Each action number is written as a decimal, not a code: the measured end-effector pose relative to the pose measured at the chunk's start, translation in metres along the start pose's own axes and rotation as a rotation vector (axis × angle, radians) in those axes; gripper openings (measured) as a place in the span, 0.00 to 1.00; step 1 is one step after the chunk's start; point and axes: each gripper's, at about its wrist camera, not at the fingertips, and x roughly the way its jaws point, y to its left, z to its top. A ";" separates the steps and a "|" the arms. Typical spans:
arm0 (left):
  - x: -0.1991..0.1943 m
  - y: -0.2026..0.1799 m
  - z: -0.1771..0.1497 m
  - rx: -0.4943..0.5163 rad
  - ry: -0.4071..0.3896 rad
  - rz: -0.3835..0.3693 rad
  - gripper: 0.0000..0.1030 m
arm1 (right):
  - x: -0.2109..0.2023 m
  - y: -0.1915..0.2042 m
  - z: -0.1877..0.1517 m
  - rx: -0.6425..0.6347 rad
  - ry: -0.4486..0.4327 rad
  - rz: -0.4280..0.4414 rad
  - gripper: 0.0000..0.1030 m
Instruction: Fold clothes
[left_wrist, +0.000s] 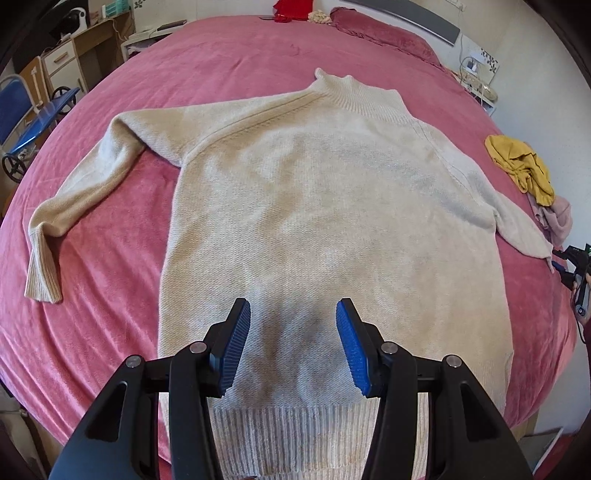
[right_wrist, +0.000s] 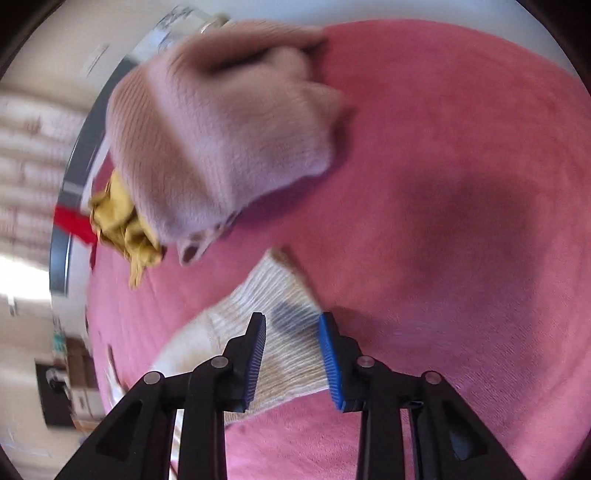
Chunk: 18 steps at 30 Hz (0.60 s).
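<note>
Sweater (left_wrist: 325, 206) spread flat on the bed (left_wrist: 110, 295).
Soft, limp knit, likely best pinched at cuff or hem. Left gripper (left_wrist: 293, 343) spread over the hem at 6 o'clock; right gripper (right_wrist: 291, 354) parted astride the cuff (right_wrist: 284, 314), at 3 o'clock.

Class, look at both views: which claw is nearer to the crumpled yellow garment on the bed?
Right. The right claw sits over the sweater's cuff, close below the yellow garment; the left claw hovers above the sweater's hem, farther away.

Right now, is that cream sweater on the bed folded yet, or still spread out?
Spread out. The cream sweater lies flat on the pink bedcover, body open, collar at the far end, both sleeves stretched sideways, nothing folded over.
</note>
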 end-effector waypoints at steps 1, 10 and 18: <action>0.001 -0.003 0.001 0.005 0.001 -0.004 0.50 | 0.002 0.006 0.000 -0.044 0.006 -0.026 0.31; 0.011 -0.026 -0.002 0.048 0.002 -0.030 0.50 | 0.026 0.034 0.004 -0.219 0.021 -0.042 0.74; 0.013 -0.021 -0.006 0.022 0.003 -0.041 0.50 | 0.068 0.085 -0.015 -0.556 0.112 -0.286 1.00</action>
